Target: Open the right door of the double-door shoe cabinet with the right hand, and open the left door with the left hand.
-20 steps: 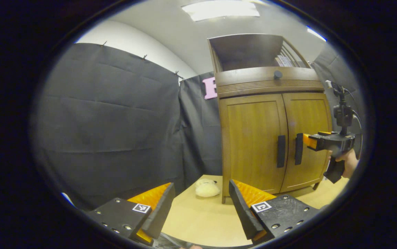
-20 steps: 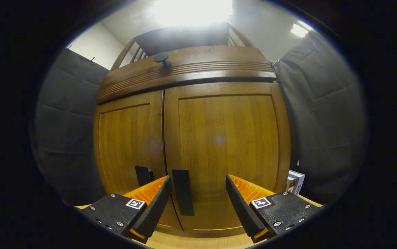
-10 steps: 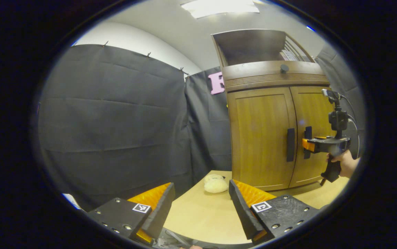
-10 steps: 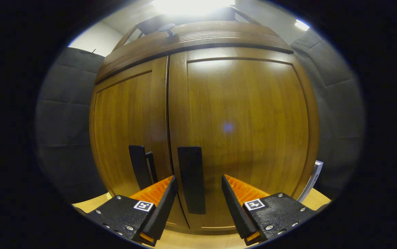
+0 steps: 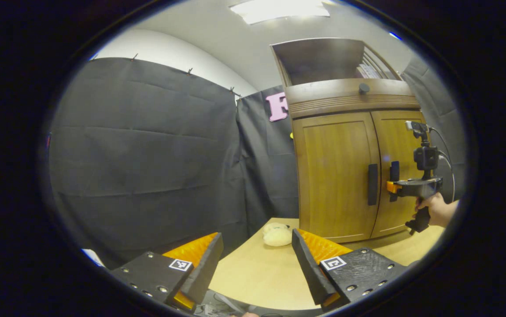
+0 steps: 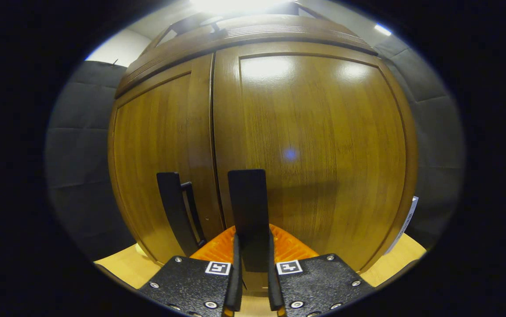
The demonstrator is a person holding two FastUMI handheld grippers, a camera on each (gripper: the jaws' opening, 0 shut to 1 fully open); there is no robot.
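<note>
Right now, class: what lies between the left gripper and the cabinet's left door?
In the left gripper view, bare tabletop stretches from the open left gripper to the left door, with a cream plush toy beside the cabinet's corner.

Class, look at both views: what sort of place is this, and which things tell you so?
Probably a staged recording booth, not a home: black cloth walls surround a wooden shoe cabinet standing on a pale tabletop, and a hand holds a gripper at it.

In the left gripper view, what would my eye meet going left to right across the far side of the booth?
Black cloth wall → cream plush toy on the table → left door's handle → right door's handle → the other hand-held gripper → the hand holding it.
</note>
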